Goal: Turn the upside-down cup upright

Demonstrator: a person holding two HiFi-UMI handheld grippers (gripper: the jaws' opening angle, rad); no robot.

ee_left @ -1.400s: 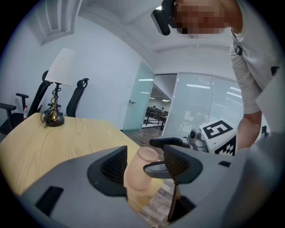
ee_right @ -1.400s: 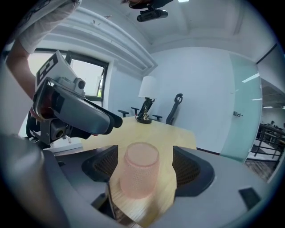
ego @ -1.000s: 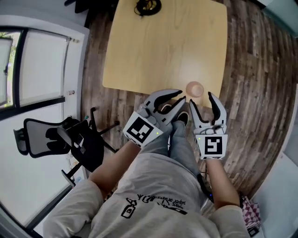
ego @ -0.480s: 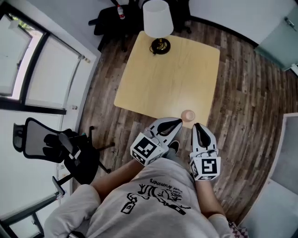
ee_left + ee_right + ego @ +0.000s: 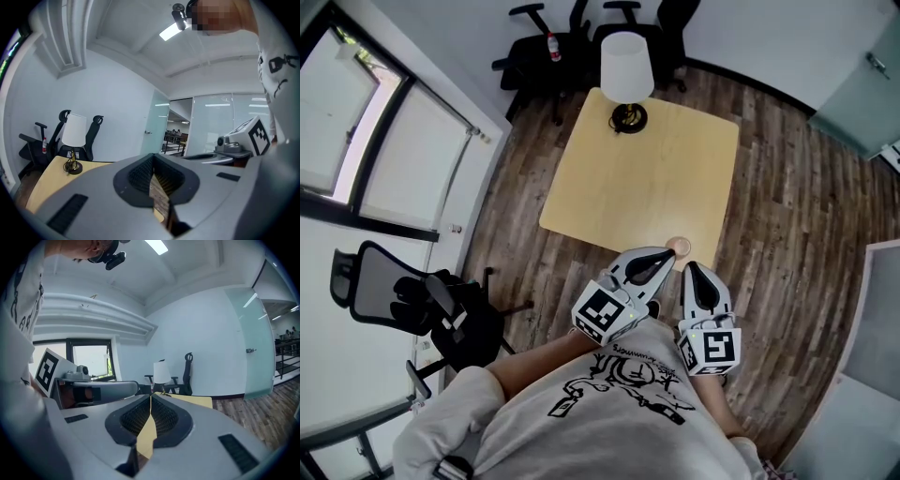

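Observation:
A small tan cup (image 5: 678, 247) stands at the near edge of the light wooden table (image 5: 637, 178); from above it is a round disc, and I cannot tell which end is up. My left gripper (image 5: 668, 254) is held over the table's near edge just left of the cup, jaws shut with nothing between them. My right gripper (image 5: 689, 269) is beside it, just short of the cup. Its jaws have just closed and are empty. Both gripper views look level across the room over shut jaws (image 5: 153, 161) (image 5: 150, 398), and the cup is hidden in both.
A lamp with a white shade (image 5: 626, 54) stands at the table's far edge. Black office chairs (image 5: 553, 56) are behind the table, and another chair (image 5: 422, 300) is on the wooden floor at my left. A window runs along the left wall.
Both grippers were open one second ago and are shut now, with nothing in them. Both have risen, and the head view has pulled back so the lamp and far chairs show. The cup has not moved.

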